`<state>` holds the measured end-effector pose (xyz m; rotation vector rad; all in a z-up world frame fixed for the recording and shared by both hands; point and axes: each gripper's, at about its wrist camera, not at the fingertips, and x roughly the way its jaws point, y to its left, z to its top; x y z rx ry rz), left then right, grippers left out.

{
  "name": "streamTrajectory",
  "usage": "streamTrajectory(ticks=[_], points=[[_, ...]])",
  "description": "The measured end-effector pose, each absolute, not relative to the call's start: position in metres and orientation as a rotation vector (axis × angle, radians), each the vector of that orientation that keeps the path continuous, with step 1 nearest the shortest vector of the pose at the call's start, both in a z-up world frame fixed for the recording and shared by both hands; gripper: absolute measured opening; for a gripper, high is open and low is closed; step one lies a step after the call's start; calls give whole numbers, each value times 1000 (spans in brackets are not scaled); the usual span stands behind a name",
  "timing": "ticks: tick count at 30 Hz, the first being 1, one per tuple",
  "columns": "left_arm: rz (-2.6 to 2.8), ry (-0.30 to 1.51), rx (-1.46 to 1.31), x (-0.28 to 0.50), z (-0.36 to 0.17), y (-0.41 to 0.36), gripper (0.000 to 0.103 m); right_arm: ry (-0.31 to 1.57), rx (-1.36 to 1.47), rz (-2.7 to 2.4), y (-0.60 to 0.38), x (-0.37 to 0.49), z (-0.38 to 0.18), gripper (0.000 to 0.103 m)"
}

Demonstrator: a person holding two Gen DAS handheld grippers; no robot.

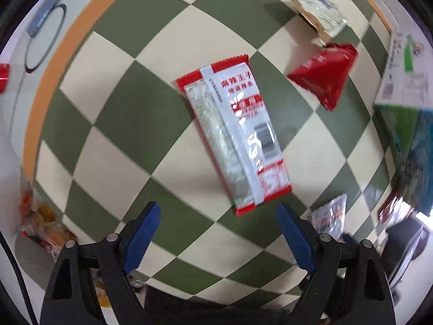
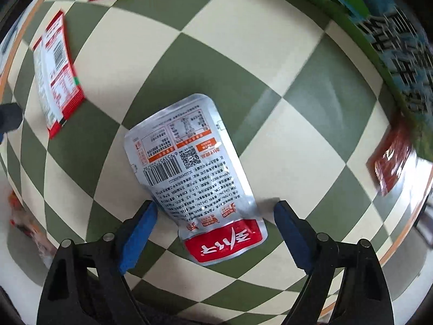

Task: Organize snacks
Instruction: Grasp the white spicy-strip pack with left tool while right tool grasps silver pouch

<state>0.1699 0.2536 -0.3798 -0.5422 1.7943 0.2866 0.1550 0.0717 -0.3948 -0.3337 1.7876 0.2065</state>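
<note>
A long red-and-white snack pack [image 1: 232,135] lies back-up on the green-and-cream checkered cloth [image 1: 130,124], just ahead of my open, empty left gripper [image 1: 217,214]. It also shows at the left of the right wrist view [image 2: 55,75]. A silver pouch with a red end [image 2: 189,173] lies back-up between the blue pads of my open right gripper [image 2: 215,214]; the pads do not touch it. It also shows by the left gripper's right finger [image 1: 328,216].
A red packet [image 1: 324,75] and a pale packet [image 1: 319,13] lie at the far right. A green-and-blue printed box [image 1: 403,124] stands along the right edge, with a dark red packet [image 2: 389,159] at its foot. Orange wrapped snacks [image 1: 46,227] lie off the cloth at left.
</note>
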Motion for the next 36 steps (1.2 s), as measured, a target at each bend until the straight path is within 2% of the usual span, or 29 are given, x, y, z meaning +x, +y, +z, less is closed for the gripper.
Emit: streamTrajectory(ticks=[7,10,20,22,24,25,36], points=[[300,1860,-602,195,-412,255,87,1767,-160,83,50,159,-385,63],[329,1884,-579,199,-422,256,87,1785,-40,38,34,162,-385,61],[355,1846,-488,223,-423,246,87,1826,103,-5,2,162,-389,63],[325,1822,-432,227,-419,237,82,1828,96,2,1,166,-390,67],[270,1795,-343,230,-413,223,68,1829,71,0,8,175,-395,67],[245,1794,-306,232,-412,209,67,1827,60,1,10,177,-397,67],[22,1785,45,200,-409,126,66,1835,121,-46,1,182,-405,69]])
